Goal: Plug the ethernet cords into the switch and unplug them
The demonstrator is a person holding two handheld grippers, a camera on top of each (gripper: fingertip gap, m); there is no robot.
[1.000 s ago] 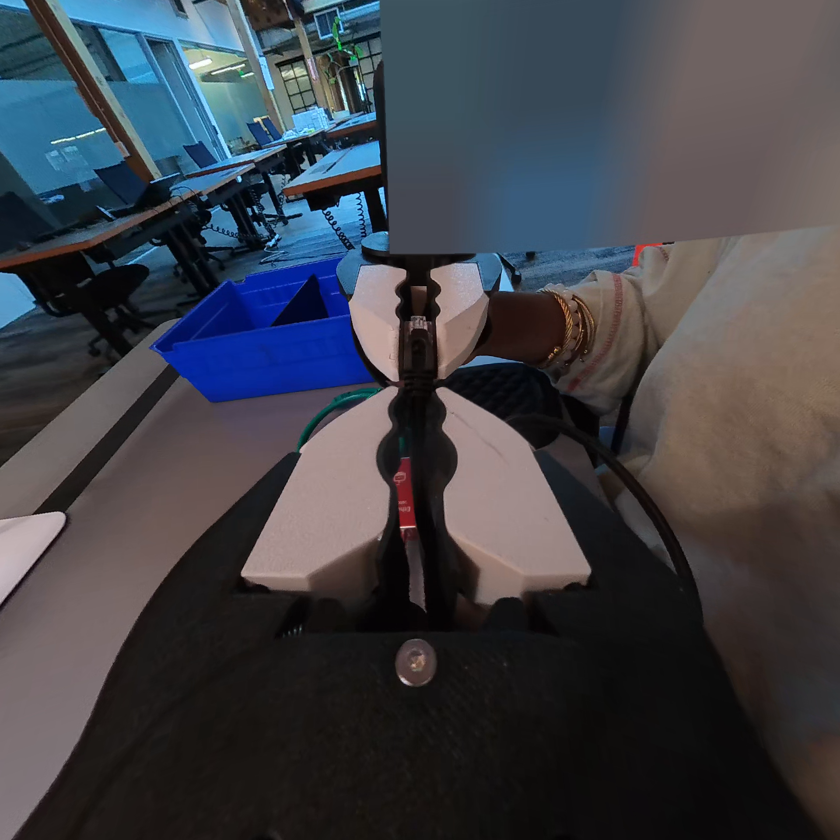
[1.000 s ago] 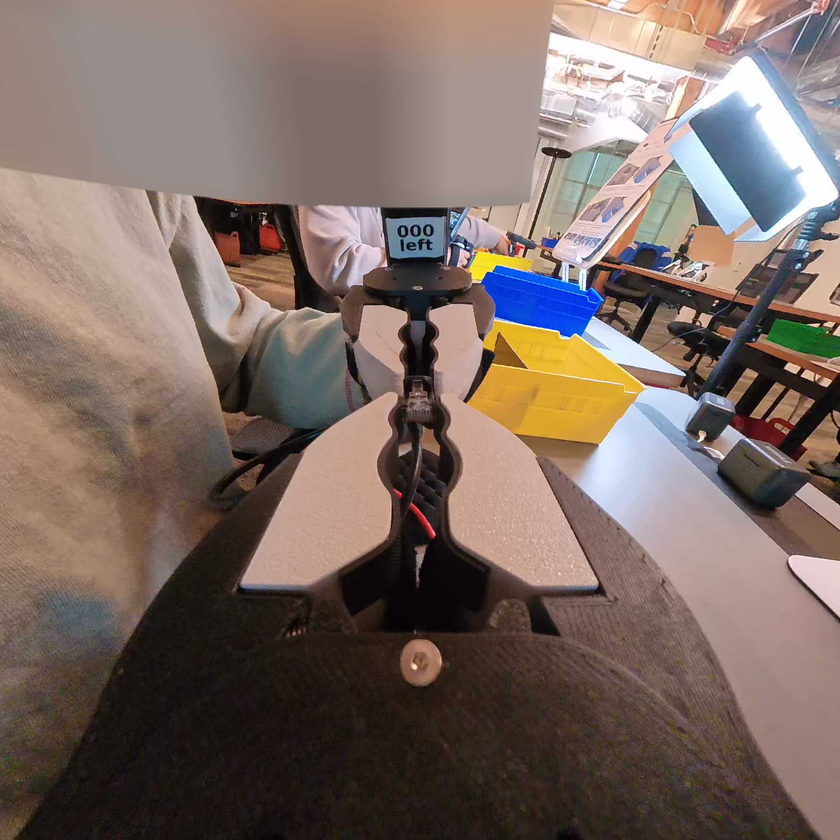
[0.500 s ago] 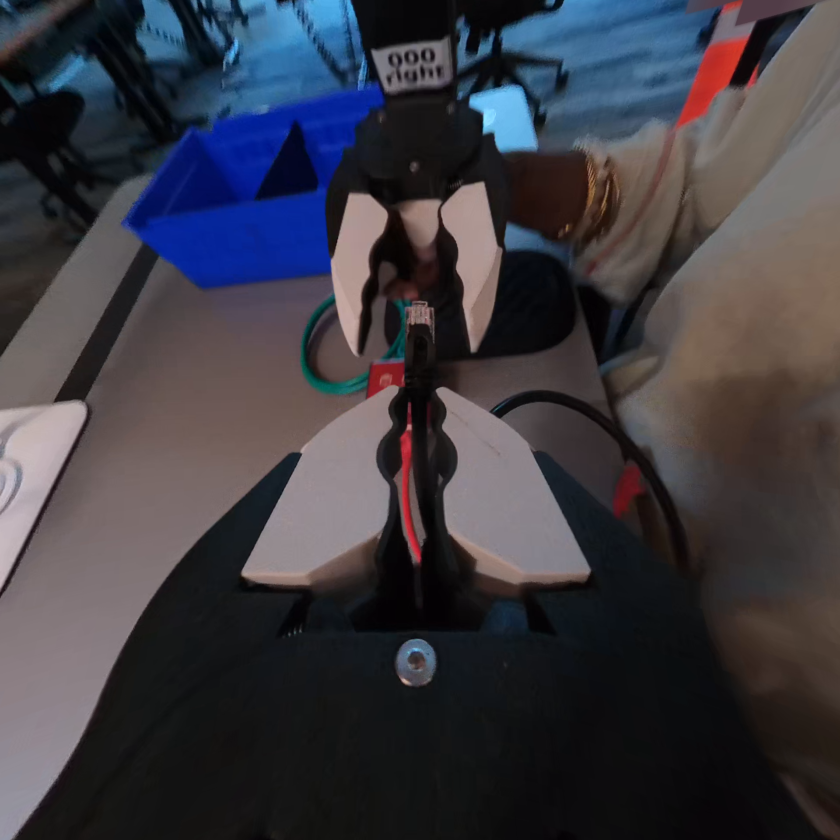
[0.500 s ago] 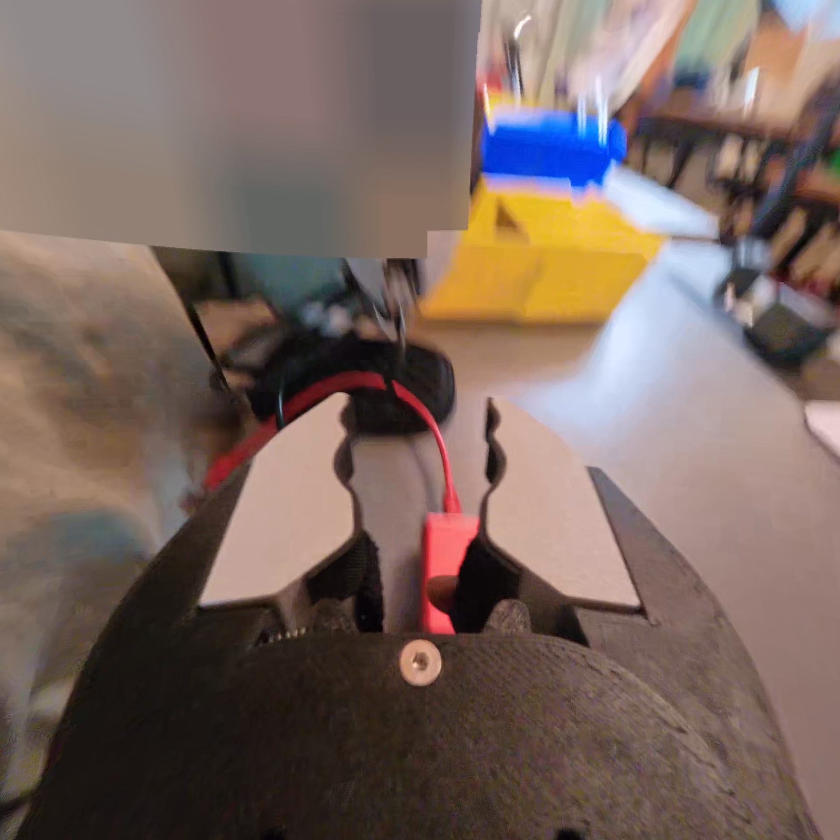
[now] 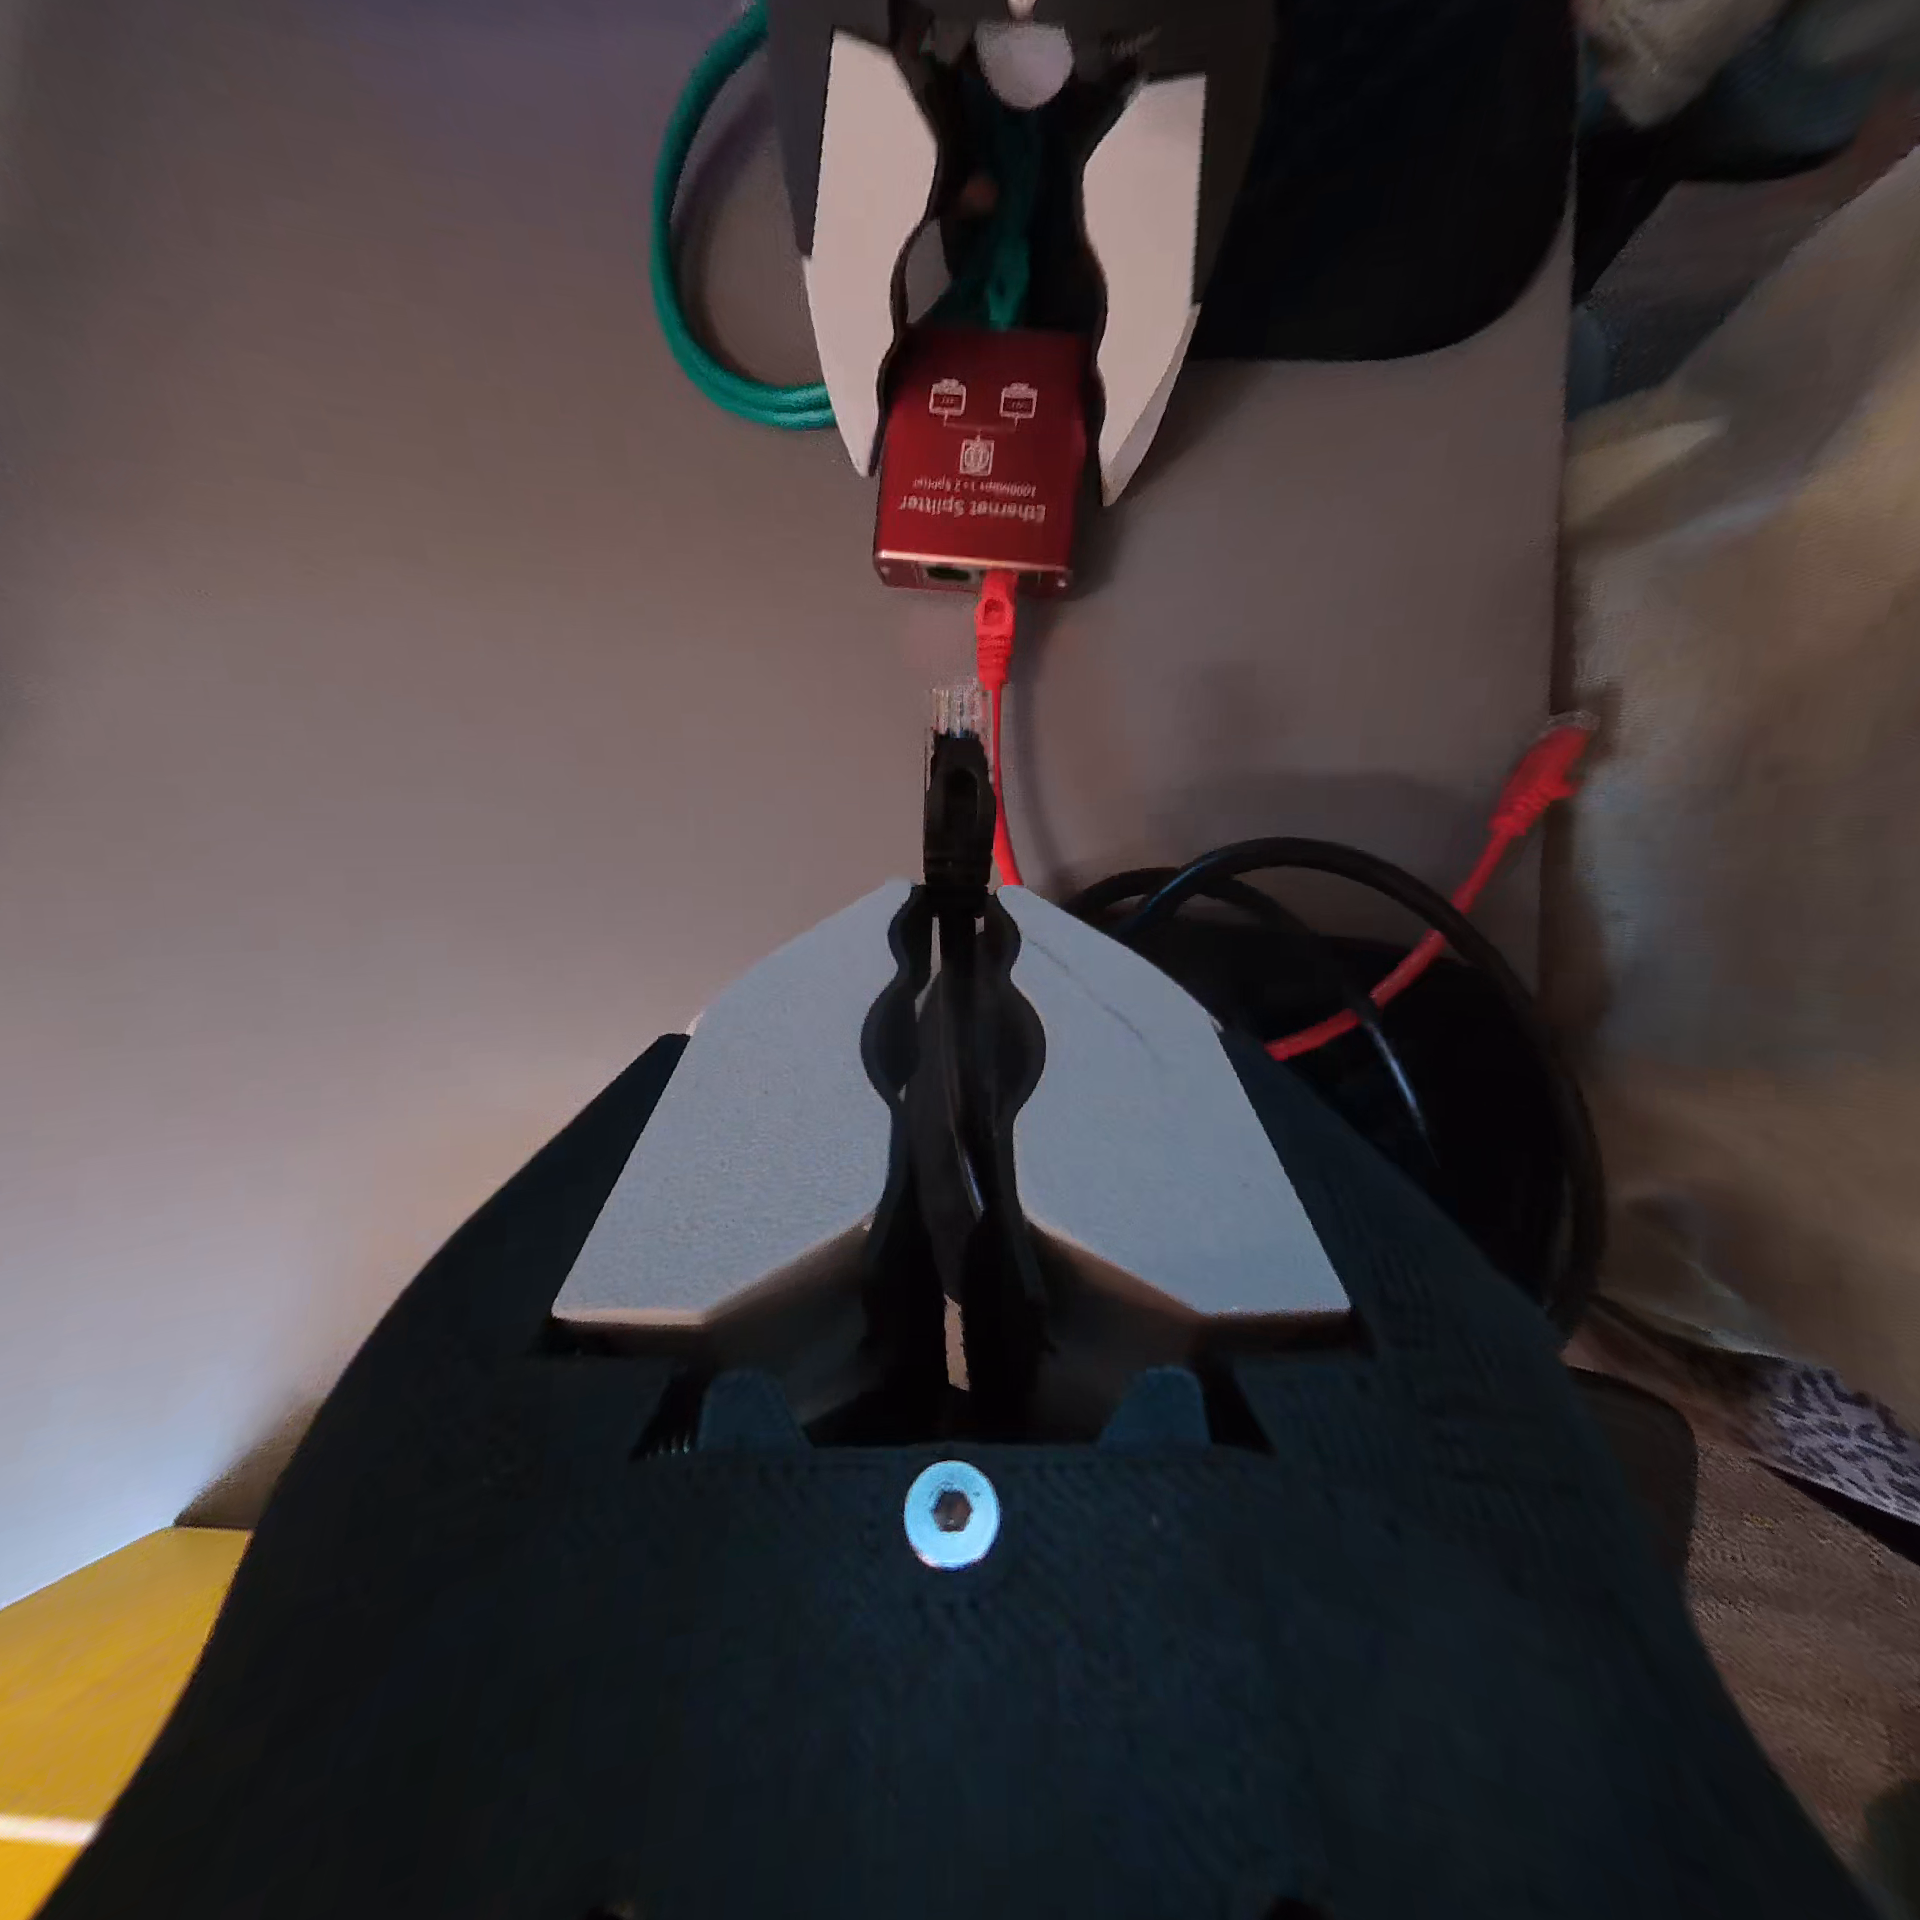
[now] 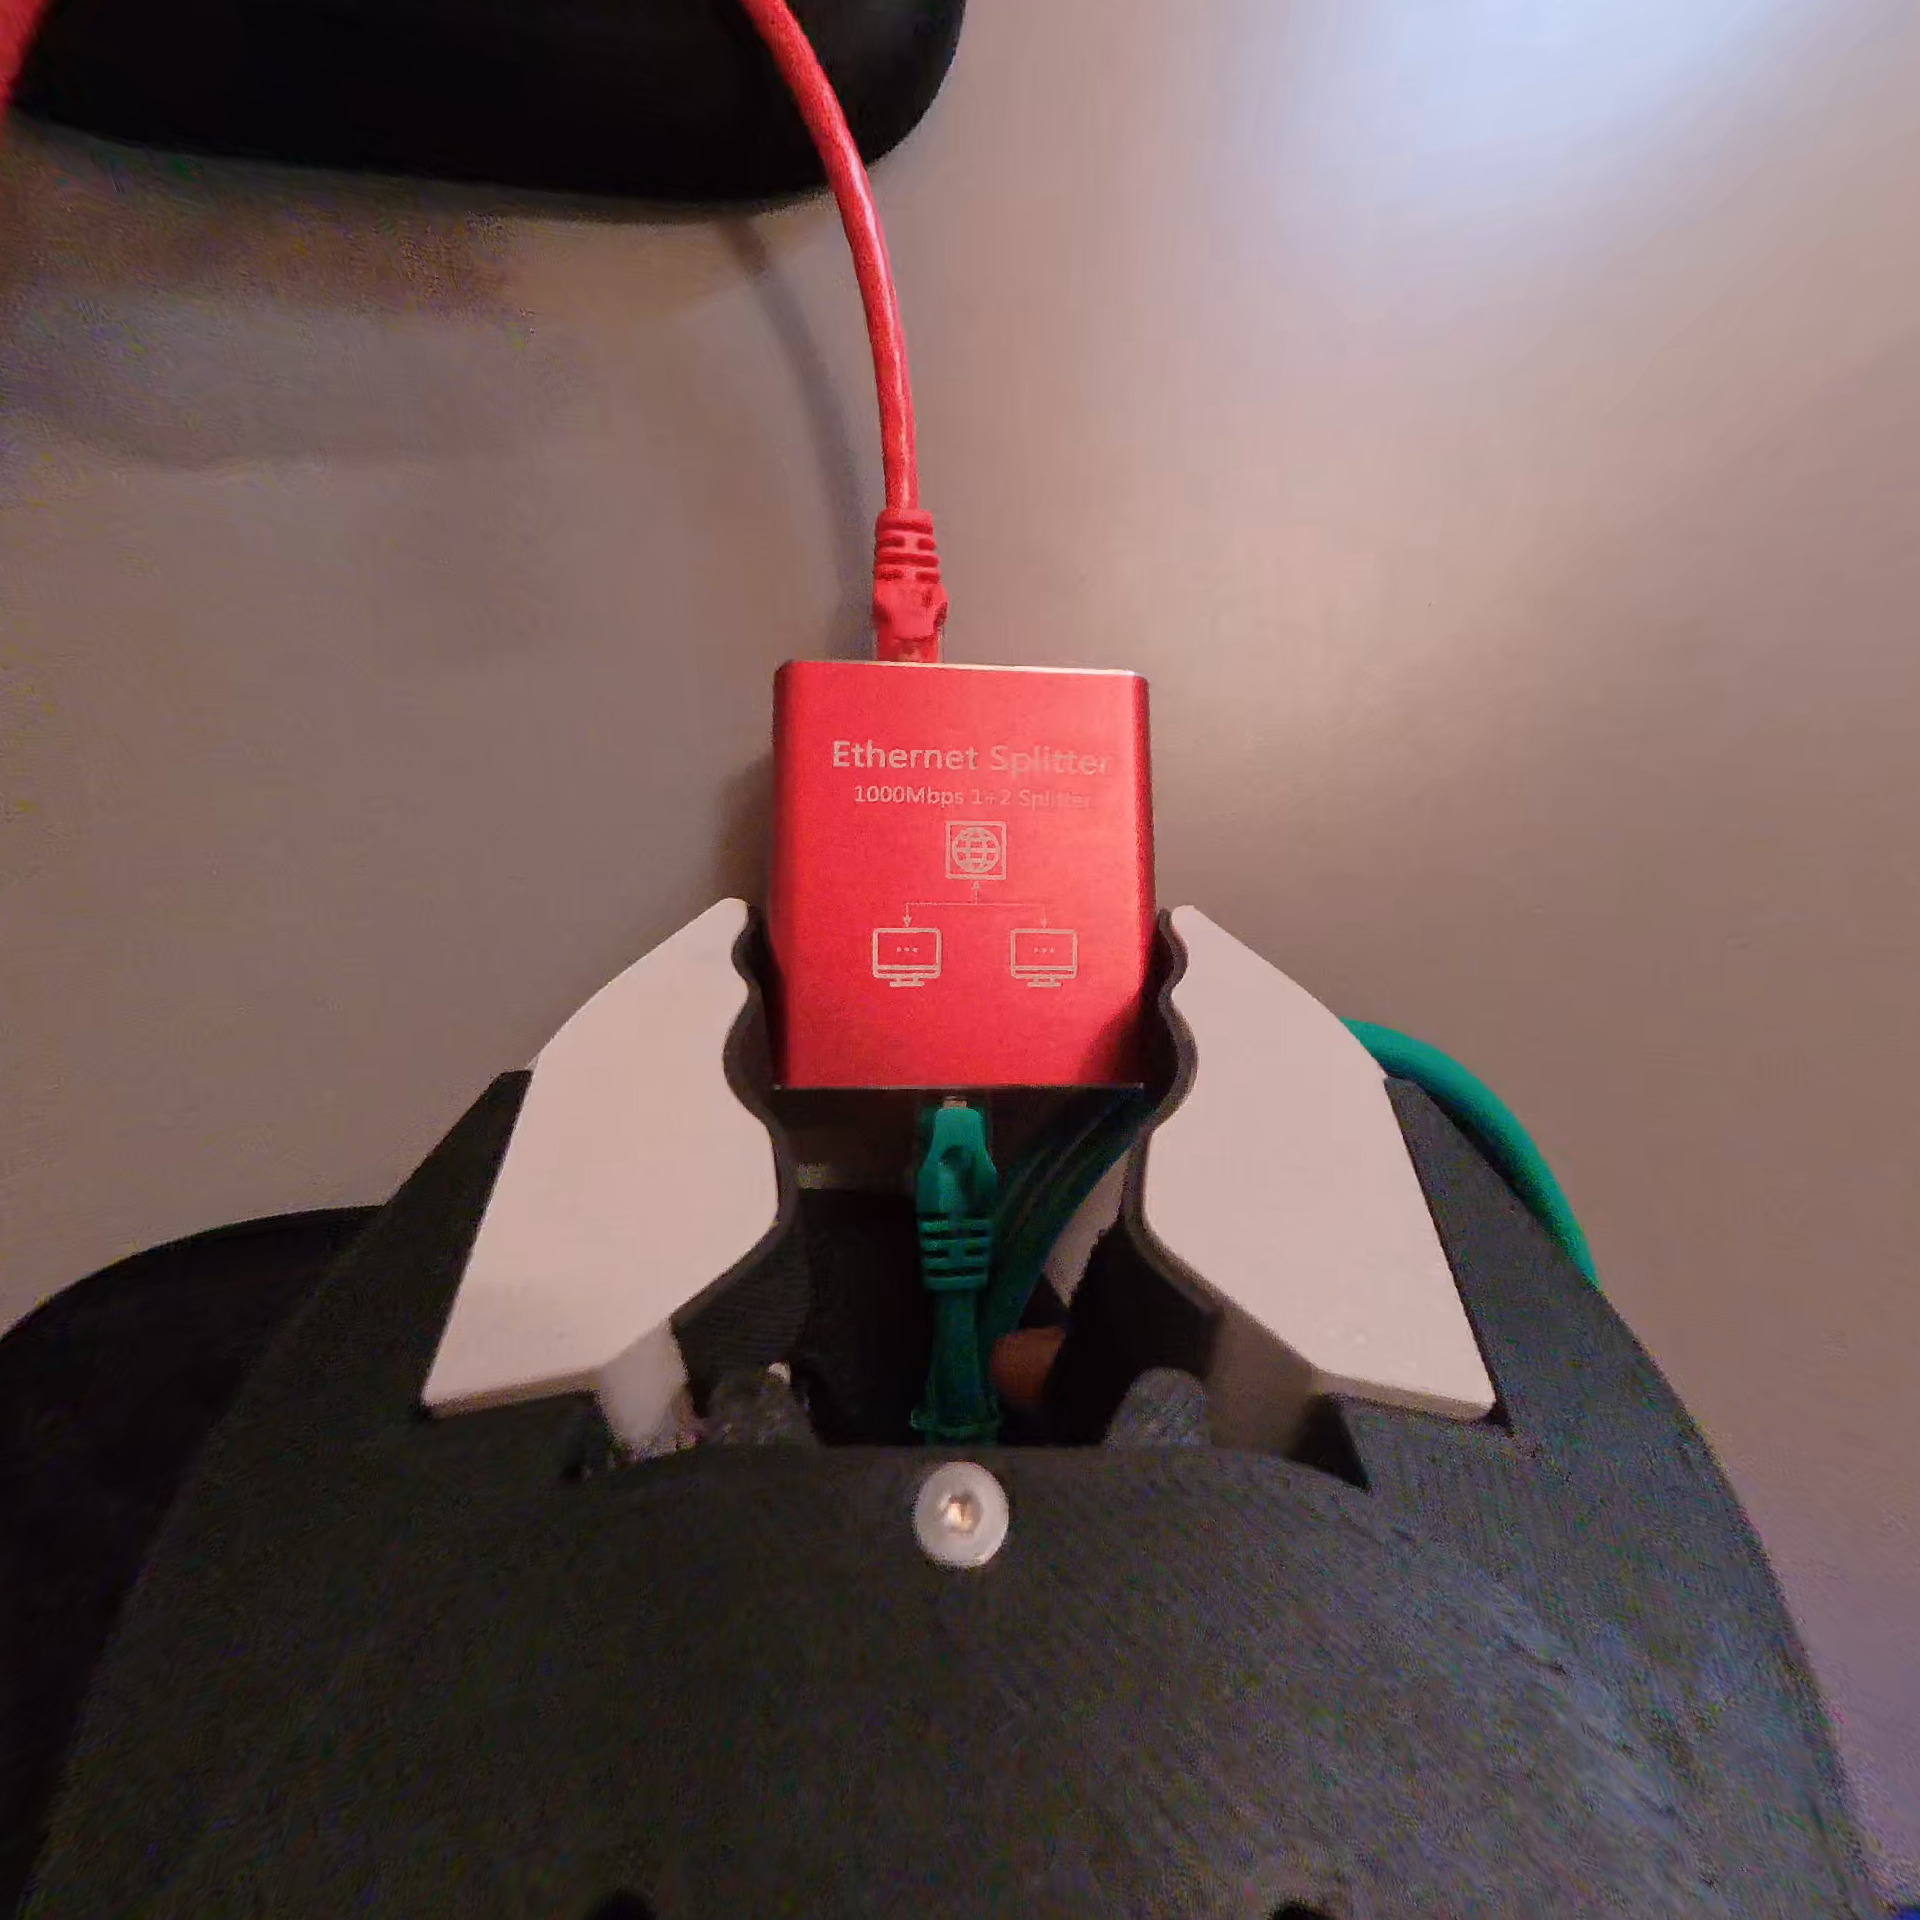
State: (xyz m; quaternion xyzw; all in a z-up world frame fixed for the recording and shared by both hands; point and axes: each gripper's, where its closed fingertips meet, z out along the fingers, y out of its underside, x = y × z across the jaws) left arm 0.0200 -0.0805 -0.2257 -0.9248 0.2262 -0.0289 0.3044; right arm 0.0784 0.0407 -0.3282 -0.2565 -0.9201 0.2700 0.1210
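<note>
Red and box-shaped, the switch lies flat on the grey table, clasped by its two sides between the pale fingers of the right gripper; the jaws are spread only as wide as the box and press against it. A green ethernet cord is plugged into the port on the end facing the right wrist camera, and its slack loops out beside the gripper. A red ethernet cord is plugged into the far end and runs away across the table.

In the left wrist view the same switch sits ahead with the right gripper around it. The left gripper has its fingers pressed together on a black ethernet cord, whose clear plug points at the open port beside the red cord's plug, near but not touching the switch. More black cord coils on the table to the right, crossed by the red one. A yellow bin edge shows at lower left.
</note>
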